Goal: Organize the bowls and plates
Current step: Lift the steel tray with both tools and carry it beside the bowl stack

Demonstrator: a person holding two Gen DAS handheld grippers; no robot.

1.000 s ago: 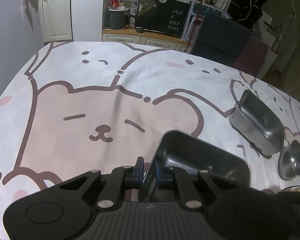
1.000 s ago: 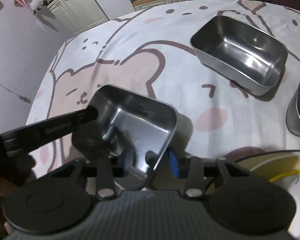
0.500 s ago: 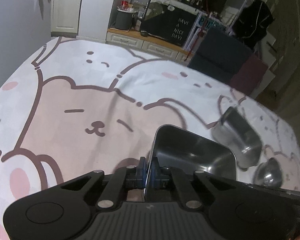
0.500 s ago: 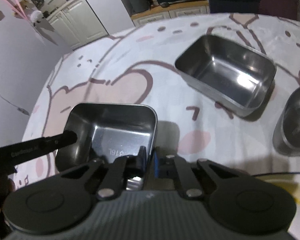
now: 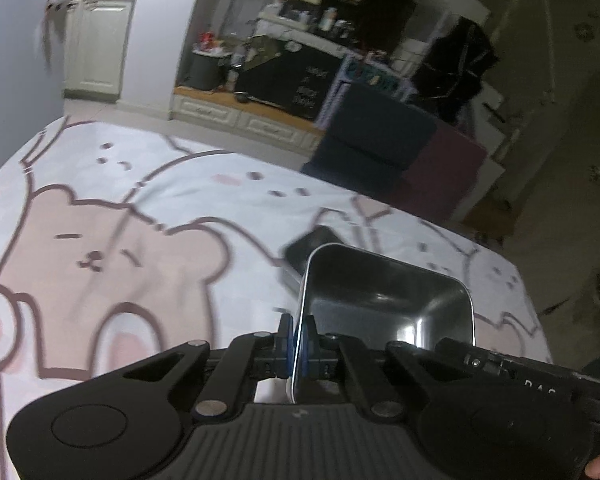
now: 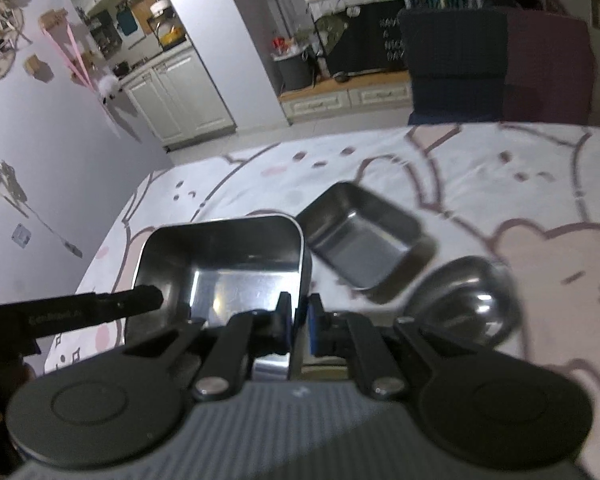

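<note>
Bear-print counter [image 6: 480, 168] in a dim kitchen, sorting just beginning.
Both grippers' jaws are clamping one steel tray [image 6: 228, 264]; second tray [image 6: 360, 248] and round bowl [image 6: 468, 300] are waiting unstacked.

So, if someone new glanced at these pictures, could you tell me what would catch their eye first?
Probably the steel tray in the middle foreground, clamped on opposite walls by the left gripper and the right gripper. Next, beyond it, a second steel tray and a round steel bowl rest on the bear-print tablecloth.
</note>
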